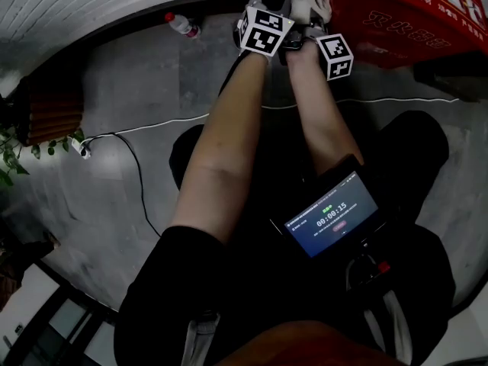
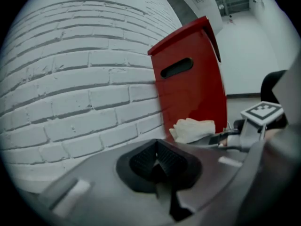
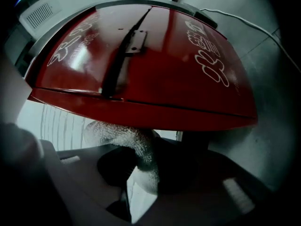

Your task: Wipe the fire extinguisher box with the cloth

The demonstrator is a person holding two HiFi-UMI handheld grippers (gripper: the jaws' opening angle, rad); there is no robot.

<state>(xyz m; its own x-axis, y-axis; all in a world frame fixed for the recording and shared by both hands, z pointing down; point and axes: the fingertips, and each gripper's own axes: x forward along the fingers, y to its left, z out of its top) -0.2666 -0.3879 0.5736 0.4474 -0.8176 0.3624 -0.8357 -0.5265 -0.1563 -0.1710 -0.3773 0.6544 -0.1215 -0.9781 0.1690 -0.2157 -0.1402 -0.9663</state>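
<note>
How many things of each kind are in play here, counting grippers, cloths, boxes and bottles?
hand-held gripper: 2, the left hand-held gripper shut on nothing and the right hand-held gripper
cloth: 1, pinched in the right one's jaws
red fire extinguisher box: 1
plastic bottle: 1, on the floor
Total: 5

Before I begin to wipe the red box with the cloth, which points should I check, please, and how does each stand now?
1. Cloth gripped by right gripper: ok, jaws shut on it.
2. Left gripper free: ok, jaws together, nothing between.
3. Cloth touching fire extinguisher box: cannot tell; it sits just under the lid.
4. Bottle clear of the box: ok, well apart.
</note>
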